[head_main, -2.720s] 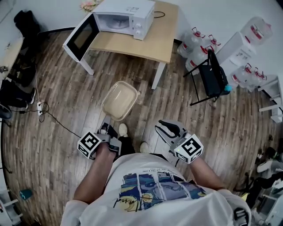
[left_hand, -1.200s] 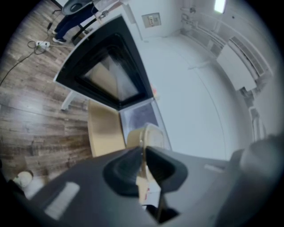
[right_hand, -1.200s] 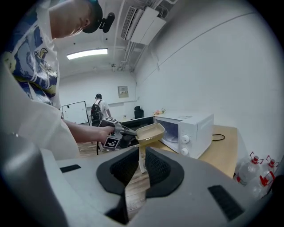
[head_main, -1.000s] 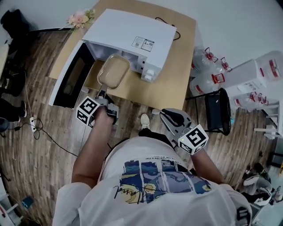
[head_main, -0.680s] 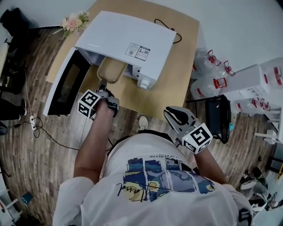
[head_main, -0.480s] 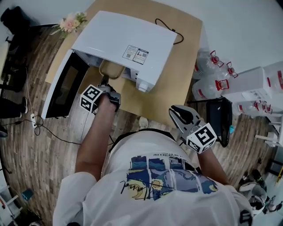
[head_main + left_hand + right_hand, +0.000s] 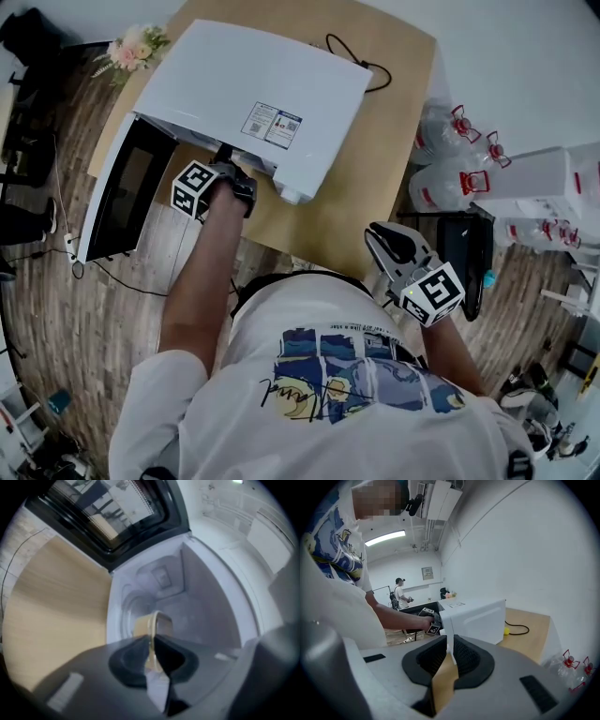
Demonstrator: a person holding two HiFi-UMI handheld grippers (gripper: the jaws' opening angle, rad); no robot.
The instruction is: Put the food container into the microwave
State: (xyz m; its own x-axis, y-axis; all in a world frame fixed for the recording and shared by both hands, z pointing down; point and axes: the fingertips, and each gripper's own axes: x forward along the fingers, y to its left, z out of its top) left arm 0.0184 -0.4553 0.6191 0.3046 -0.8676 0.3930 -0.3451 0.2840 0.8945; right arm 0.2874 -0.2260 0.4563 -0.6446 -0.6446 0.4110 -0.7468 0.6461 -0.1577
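Note:
The white microwave [image 7: 253, 84] stands on the wooden table [image 7: 375, 159] with its door [image 7: 117, 192] swung open to the left. My left gripper [image 7: 225, 169] reaches into the cavity [image 7: 197, 602]; its tips are hidden under the microwave's top in the head view. In the left gripper view the left gripper [image 7: 152, 641] is shut on the rim of the beige food container [image 7: 152, 624], which is inside the cavity over the round floor plate. My right gripper [image 7: 384, 236] hangs by my right side, off the table. The right gripper [image 7: 451, 644] is shut on nothing.
A black cable [image 7: 352, 52] lies on the table behind the microwave, and flowers [image 7: 127, 52] sit at its far left corner. Water jugs [image 7: 450, 141] and a black chair [image 7: 469, 253] stand to the right. A person [image 7: 399, 595] stands far off.
I have walked up to the table. The left gripper carried the container forward into the microwave, so the container is now hidden in the head view. The right gripper stayed at my side.

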